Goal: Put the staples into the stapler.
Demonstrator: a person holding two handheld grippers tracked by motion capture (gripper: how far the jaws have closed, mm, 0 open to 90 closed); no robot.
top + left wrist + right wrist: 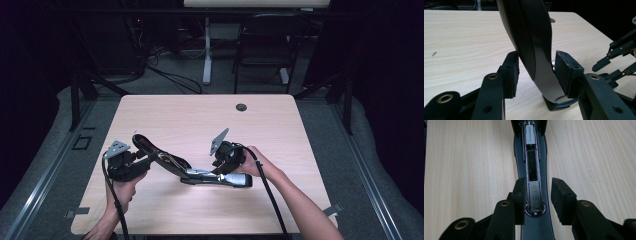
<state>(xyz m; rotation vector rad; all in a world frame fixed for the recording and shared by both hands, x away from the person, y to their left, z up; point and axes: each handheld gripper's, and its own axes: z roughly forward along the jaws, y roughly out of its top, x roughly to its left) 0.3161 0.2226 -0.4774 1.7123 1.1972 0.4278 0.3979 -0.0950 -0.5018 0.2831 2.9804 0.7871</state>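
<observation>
Pale wood table (200, 120) bears an opened stapler (200, 175): left gripper (536, 75) clamps its raised lid, right gripper (537, 192) straddles the staple channel unclenched; reloading seems unfinished.

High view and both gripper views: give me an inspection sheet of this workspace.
Surface: light wood table, bare apart from a grommet hole.
Job's things: black stapler swung open, top arm raised, staple channel exposed.
Clutter: nothing seen.
Grippers: left gripper appears closed on the raised top arm; right gripper is open astride the channel, with a gap at one pad.
Cables: one trails from each gripper, left cable and right cable, off the near edge.
Surroundings: dark room, a chair, loose floor cables beyond the table.
</observation>
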